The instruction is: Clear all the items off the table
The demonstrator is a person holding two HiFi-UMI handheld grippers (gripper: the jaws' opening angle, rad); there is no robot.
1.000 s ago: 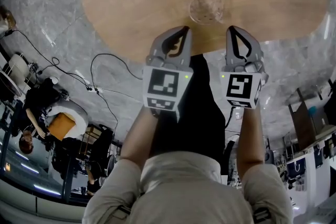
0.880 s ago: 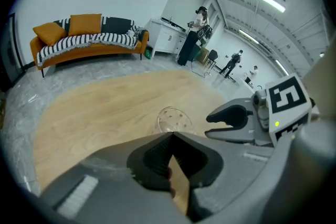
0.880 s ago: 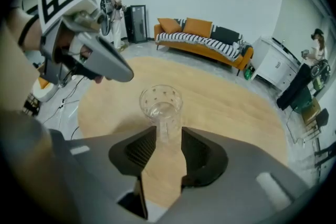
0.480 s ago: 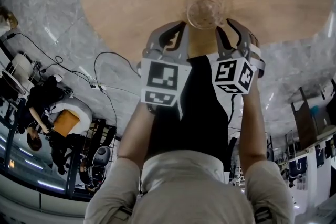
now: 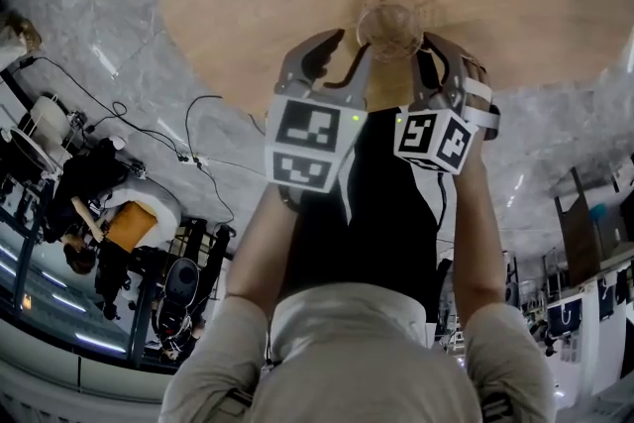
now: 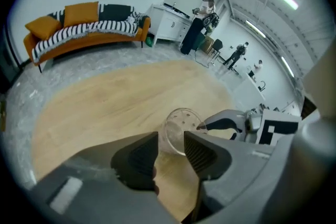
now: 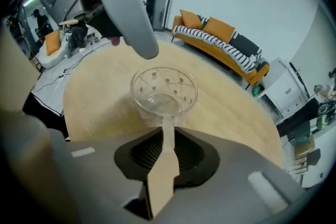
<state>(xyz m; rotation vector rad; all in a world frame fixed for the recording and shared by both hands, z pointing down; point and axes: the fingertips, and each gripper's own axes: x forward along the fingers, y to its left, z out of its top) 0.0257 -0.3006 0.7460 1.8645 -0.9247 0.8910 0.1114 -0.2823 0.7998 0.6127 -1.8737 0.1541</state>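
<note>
Clear bowl (image 6: 181, 120) beyond parted left gripper (image 6: 170, 140)

Oval wooden table (image 5: 248, 5), glass bowl (image 5: 389, 20) near its edge

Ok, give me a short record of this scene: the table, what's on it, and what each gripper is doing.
table: round wooden top, holding one item
item: clear glass bowl with small dots, upright, empty, close to the near edge
left gripper: jaws apart, just been opening; nothing between the pads, bowl just beyond the tips
right gripper: jaws just been closing, now a narrow gap, pinched on the bowl's near rim
background: orange sofa with a striped throw, beyond the table
</note>
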